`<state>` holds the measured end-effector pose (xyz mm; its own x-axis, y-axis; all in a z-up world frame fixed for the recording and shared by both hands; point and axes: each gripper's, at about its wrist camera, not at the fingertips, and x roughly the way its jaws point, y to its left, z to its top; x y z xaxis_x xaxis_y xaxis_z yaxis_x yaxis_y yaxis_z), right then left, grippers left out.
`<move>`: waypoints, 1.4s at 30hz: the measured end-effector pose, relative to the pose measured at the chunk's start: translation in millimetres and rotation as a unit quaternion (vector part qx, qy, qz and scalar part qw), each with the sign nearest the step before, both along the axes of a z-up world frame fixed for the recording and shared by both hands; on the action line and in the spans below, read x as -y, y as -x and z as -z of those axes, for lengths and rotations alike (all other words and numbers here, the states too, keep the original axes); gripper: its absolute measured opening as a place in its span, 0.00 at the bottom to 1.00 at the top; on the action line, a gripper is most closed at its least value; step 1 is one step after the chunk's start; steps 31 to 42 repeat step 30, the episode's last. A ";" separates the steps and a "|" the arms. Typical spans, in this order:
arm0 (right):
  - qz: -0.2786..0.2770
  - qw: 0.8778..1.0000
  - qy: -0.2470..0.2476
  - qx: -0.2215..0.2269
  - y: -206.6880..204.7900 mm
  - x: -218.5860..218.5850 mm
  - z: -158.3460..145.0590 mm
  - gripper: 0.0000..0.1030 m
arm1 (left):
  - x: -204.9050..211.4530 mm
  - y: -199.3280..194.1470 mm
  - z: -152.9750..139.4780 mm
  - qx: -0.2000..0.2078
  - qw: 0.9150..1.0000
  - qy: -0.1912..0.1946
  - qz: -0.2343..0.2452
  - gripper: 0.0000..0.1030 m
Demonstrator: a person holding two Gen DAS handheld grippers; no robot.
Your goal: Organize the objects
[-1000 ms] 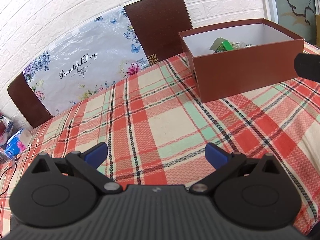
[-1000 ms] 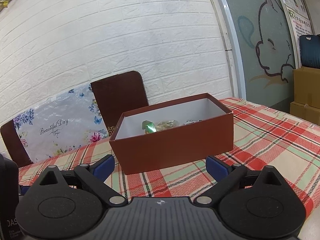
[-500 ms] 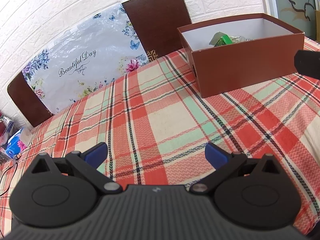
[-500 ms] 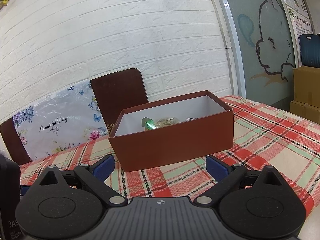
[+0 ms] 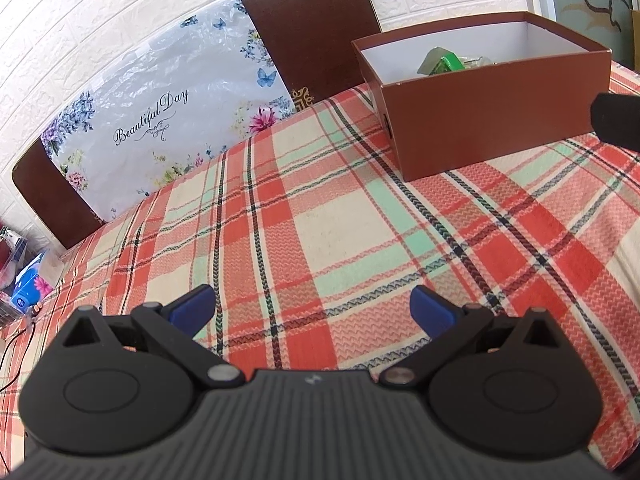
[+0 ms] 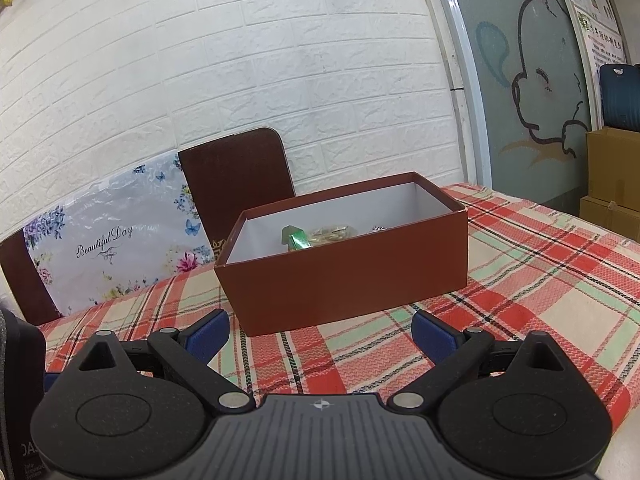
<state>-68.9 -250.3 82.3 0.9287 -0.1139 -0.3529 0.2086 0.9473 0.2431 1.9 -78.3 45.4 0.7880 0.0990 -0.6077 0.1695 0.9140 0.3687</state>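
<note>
Apparently late stage of the sorting: the brown box (image 6: 352, 276) already holds several items, among them a green wrapped piece (image 6: 296, 238) and a pale crinkled packet (image 6: 332, 234) beside it, while the stretch of plaid tablecloth (image 5: 360, 240) in both views carries nothing loose; whether further objects remain outside the frames cannot be told. Left gripper (image 5: 314, 310), blue pads spread wide and empty, hovers over bare cloth, with the box well ahead and to its right. Right gripper (image 6: 320, 334), likewise wide apart and holding nothing, faces the near wall of the box, which stands just ahead of its fingertips. Box: open-topped, rectangular, reddish-brown outside, white inside, upright on the cloth, contents low against the far wall and partly hidden by the near rim
</note>
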 end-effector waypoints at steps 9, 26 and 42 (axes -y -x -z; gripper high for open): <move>-0.004 1.000 0.000 -0.003 -1.9 3.8 1.5 0.94 | 0.2 -1.5 2.7 -0.007 1.000 -0.001 0.001 1.00; -0.006 1.000 0.002 -0.004 -4.8 4.2 5.2 0.94 | 0.8 1.0 3.9 -0.007 1.000 0.003 0.013 1.00; -0.005 1.000 0.003 -0.004 -4.1 5.0 7.1 0.94 | -0.3 -1.5 3.9 -0.015 1.000 0.011 0.017 1.00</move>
